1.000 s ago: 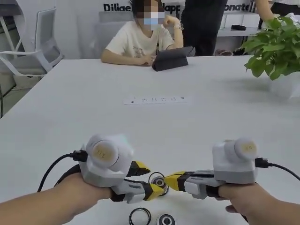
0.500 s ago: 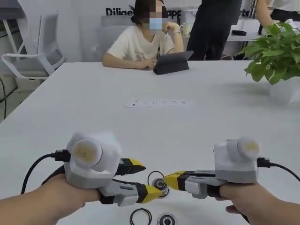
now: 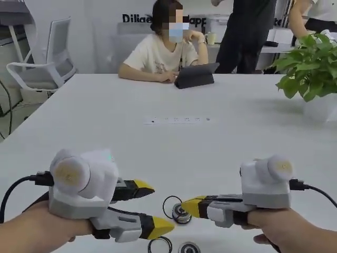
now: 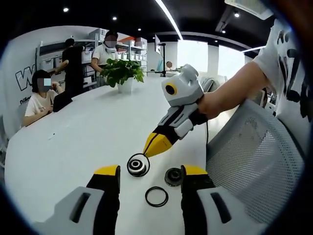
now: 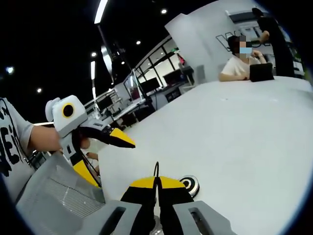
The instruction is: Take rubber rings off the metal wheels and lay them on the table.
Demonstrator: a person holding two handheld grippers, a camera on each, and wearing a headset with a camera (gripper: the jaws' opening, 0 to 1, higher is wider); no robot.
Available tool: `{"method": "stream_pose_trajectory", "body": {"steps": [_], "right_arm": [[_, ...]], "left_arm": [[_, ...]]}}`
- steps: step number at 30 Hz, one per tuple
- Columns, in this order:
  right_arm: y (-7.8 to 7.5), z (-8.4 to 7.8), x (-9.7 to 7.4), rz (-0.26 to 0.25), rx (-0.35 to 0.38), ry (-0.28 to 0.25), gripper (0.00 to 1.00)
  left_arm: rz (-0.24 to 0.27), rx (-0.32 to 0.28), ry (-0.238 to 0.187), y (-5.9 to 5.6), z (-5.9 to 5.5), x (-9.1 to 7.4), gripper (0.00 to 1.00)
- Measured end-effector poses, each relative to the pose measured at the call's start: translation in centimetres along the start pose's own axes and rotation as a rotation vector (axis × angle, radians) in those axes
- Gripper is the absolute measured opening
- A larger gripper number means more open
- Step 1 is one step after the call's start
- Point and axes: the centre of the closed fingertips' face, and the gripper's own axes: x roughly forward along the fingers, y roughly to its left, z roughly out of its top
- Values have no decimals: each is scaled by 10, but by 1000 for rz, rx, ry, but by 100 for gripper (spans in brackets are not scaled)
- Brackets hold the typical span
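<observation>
Presently, one rubber ring (image 3: 159, 244) is laid on the near counter (image 3: 105, 132) beside a stripped wheel (image 3: 188, 246), while a second ring (image 3: 171, 203) is pinched, not yet laid down, in the closed right hand-held gripper (image 3: 185, 202) by the second wheel (image 3: 181, 214), the left hand-held gripper (image 3: 160, 206) being held wide and empty.

**Left gripper** (image 3: 160, 206) — pale grey moulded body. Jaws have a black mid-section and yellow wedge-shaped tips. The grey jaw bases each carry a dark oblong slot, seen in the left gripper view. A black cable (image 3: 16, 187) is plugged in at the rear.

**Right gripper** (image 3: 185, 203) — matching pale grey body with black and yellow jaws. A black plug and lead (image 3: 310, 188) leave the outer side.

**Clothing** — white short-sleeved T-shirt (image 4: 286, 73) with black printed marks. The sleeve hem (image 4: 266, 61) ends above the elbow.
</observation>
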Motion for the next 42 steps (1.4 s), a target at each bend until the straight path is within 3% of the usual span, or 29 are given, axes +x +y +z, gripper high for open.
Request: {"method": "stream_pose_trajectory", "body": {"steps": [16, 29, 42], "right_arm": [[15, -10, 7, 56, -4, 61, 0], [28, -30, 16, 112, -29, 152, 0], [36, -37, 23, 137, -60, 197, 0]], "left_arm": [[11, -3, -13, -4, -1, -27, 52], [15, -24, -3, -5, -12, -33, 53], [21, -34, -12, -4, -12, -36, 53]]}}
